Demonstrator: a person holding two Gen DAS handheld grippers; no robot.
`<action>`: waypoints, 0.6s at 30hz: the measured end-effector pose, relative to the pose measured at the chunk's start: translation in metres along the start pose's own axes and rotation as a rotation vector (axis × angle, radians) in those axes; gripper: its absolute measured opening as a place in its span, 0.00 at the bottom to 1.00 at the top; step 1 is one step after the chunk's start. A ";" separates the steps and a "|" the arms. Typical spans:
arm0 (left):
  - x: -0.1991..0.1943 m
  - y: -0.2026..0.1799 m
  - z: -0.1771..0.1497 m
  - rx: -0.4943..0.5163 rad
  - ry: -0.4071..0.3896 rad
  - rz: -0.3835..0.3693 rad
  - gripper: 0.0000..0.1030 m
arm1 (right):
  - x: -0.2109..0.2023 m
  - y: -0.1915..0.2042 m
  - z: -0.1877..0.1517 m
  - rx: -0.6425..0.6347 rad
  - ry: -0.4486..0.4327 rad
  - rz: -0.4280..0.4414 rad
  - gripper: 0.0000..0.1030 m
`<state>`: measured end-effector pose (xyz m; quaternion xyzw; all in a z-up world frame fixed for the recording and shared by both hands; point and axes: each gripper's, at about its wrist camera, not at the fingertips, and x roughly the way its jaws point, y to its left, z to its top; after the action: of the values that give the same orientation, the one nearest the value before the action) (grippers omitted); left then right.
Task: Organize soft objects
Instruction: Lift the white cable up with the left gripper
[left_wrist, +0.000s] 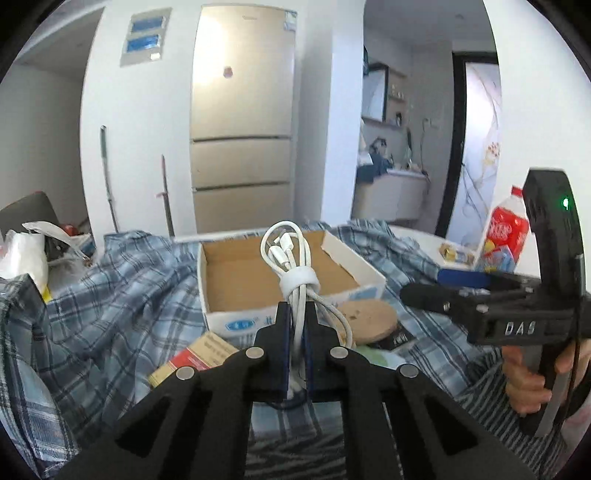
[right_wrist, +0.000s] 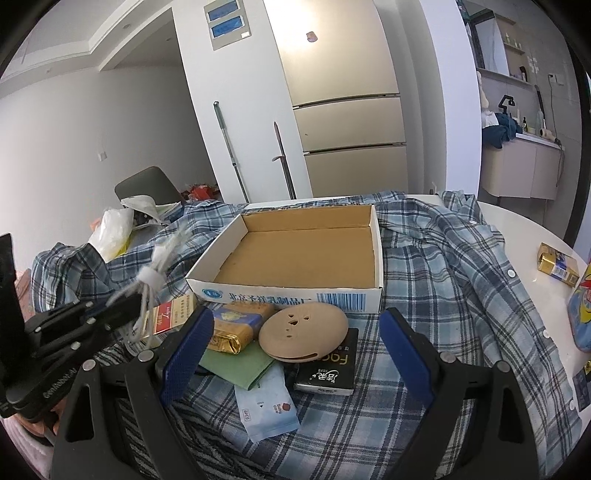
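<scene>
A coiled white cable (left_wrist: 290, 254), bound by a white strap, stands upright in my left gripper (left_wrist: 297, 314), which is shut on it. The cable (right_wrist: 155, 273) hangs lifted above the plaid cloth, in front of an empty cardboard box (left_wrist: 280, 273) (right_wrist: 306, 251). My right gripper (right_wrist: 295, 325) is open above a heap on the cloth: a tan round disc (right_wrist: 303, 328), a gold and blue packet (right_wrist: 231, 328), a black pack (right_wrist: 328, 369), a green sheet (right_wrist: 238, 363) and a pale blue sachet (right_wrist: 267, 406). In the left wrist view my right gripper (left_wrist: 436, 286) stands open at the right, held by a hand (left_wrist: 528, 380).
A blue plaid shirt (right_wrist: 443, 280) covers the white table (right_wrist: 517, 229). A red and gold box (right_wrist: 173, 314) lies left of the heap. A gold pack (right_wrist: 557, 264) and a red-labelled bottle (left_wrist: 508, 225) sit at the right. A plastic bag (right_wrist: 110, 232) lies at the left. A fridge (left_wrist: 242, 122) stands behind.
</scene>
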<state>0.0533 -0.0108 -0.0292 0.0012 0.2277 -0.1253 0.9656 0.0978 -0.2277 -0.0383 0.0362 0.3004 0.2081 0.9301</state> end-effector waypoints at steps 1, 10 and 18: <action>-0.002 0.000 0.000 -0.005 -0.009 0.003 0.06 | 0.001 0.001 0.000 -0.002 0.002 -0.003 0.86; -0.015 0.000 0.001 -0.006 -0.113 0.062 0.06 | 0.016 0.003 -0.003 -0.029 0.064 -0.005 0.81; -0.022 -0.004 0.001 0.015 -0.141 0.062 0.06 | 0.027 0.022 -0.011 -0.118 0.145 0.061 0.76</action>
<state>0.0336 -0.0096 -0.0186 0.0066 0.1580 -0.0969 0.9826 0.1026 -0.1970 -0.0576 -0.0248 0.3531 0.2559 0.8996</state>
